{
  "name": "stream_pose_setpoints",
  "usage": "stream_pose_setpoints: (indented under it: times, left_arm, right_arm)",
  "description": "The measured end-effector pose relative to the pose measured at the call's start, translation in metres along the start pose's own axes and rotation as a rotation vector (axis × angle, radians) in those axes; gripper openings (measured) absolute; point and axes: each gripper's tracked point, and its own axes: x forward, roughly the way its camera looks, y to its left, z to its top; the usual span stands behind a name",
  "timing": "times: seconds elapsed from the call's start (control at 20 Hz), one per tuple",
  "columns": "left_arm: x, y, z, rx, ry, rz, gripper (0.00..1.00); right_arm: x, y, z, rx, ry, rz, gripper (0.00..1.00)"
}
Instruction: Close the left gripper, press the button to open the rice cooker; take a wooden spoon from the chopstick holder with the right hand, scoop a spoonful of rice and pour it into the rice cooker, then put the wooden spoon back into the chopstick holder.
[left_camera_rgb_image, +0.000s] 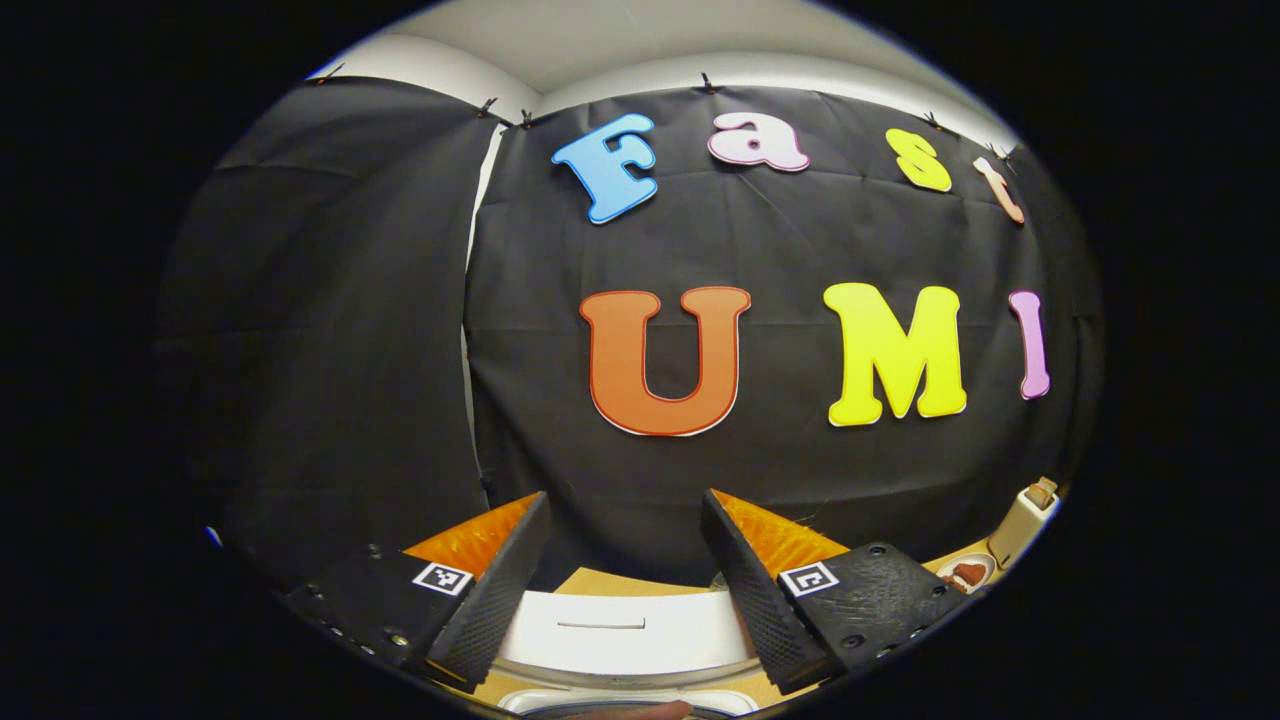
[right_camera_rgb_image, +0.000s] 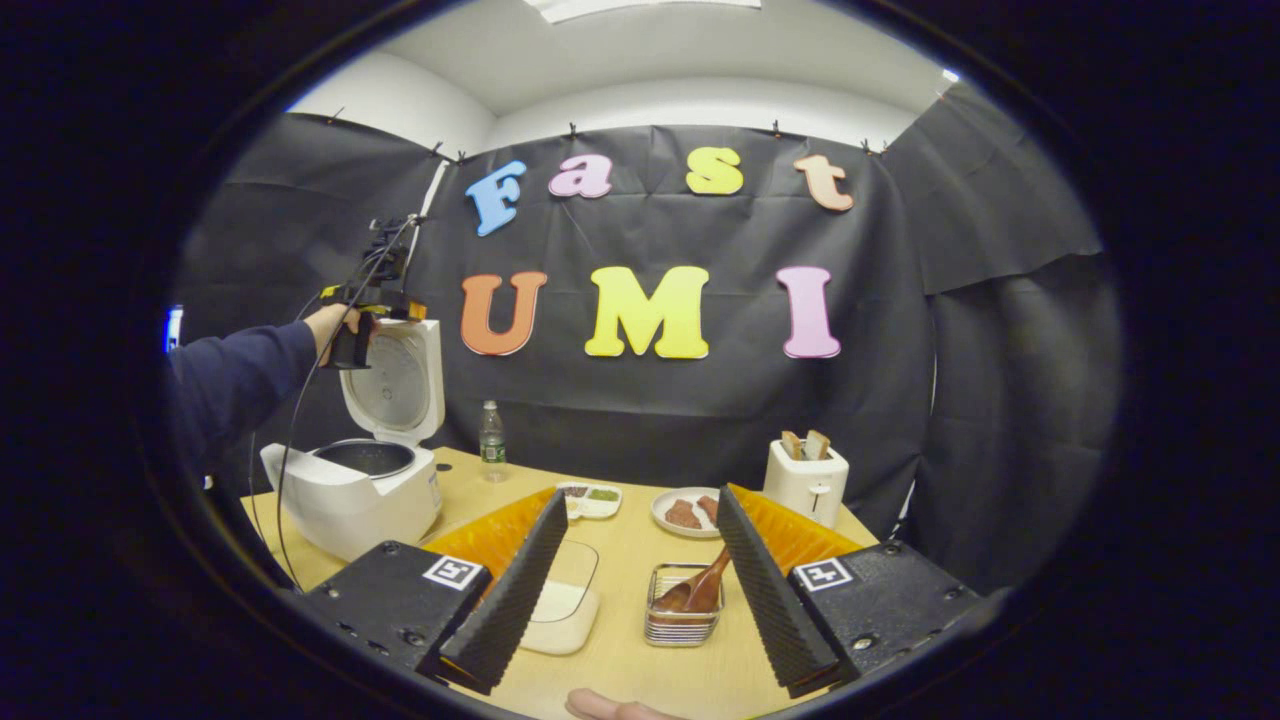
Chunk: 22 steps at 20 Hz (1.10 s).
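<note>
Rice cooker (right_camera_rgb_image: 365, 480) stands at the table's (right_camera_rgb_image: 620, 660) left edge, lid up. Right gripper (right_camera_rgb_image: 630, 590) is wide open and empty above the near edge. Wooden spoon (right_camera_rgb_image: 700, 590) leans in the chopstick holder (right_camera_rgb_image: 683, 610) between its fingers: light, rigid, probably smooth; best gripped at the upper handle. Left gripper (left_camera_rgb_image: 625, 590) is open, apparently over the raised lid.

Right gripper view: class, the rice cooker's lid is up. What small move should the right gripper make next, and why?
Probably ease the right gripper forward and down to the wooden spoon in the chopstick holder. The rice cooker already stands open, the spoon is untouched, and the jaws are open and empty just short of it.
</note>
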Motion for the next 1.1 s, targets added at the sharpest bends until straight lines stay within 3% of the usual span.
stream_pose_setpoints:
  times: [0.25,0.6,0.7,1.1]
  left_arm:
    - [-0.024,0.000,-0.007,0.003,0.053,-0.032,0.98]
    - [-0.077,0.001,-0.026,0.004,0.108,-0.058,0.97]
    - [-0.091,0.009,-0.035,-0.003,0.125,-0.033,0.95]
    - [-0.145,0.009,-0.098,0.018,0.233,-0.093,0.96]
  right_arm:
    - [-0.033,-0.014,0.003,0.017,0.003,-0.068,0.98]
    - [-0.081,-0.004,0.023,-0.008,-0.035,-0.099,0.96]
    - [-0.095,-0.001,0.034,0.030,-0.077,-0.107,0.98]
    - [-0.141,0.020,0.046,0.036,-0.091,-0.105,0.98]
